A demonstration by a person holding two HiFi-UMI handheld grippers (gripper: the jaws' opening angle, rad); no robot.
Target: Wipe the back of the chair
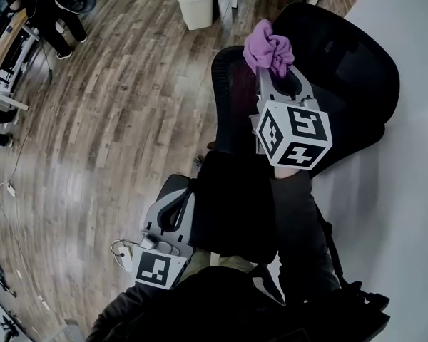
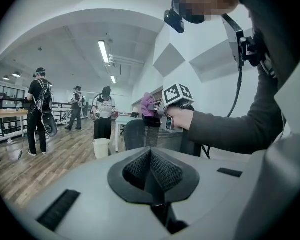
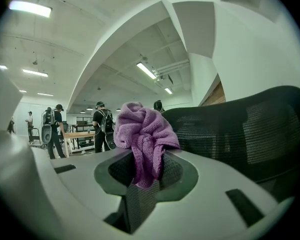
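Wood floor (image 1: 93, 120) across left and far side; white wall (image 1: 414, 162) at right. Black mesh chair (image 1: 349, 70) at far right, close against wall. White bin (image 1: 197, 6) on floor at far edge, left of chair.

Right gripper (image 1: 277, 73) raised at chair's upper back, marker cube toward the near side. Jaws clamped on purple cloth (image 1: 269, 47). Cloth bunched, bulging out past fingertips, just beside the mesh; contact between cloth and mesh not discernible.

Left gripper (image 1: 172, 194) low at near left, close to dark sleeve (image 1: 235, 205), well apart from chair and cloth. Jaws pressed together, nothing between them.

Several people (image 2: 38, 109) standing on floor at far left of room, seen from left gripper view.
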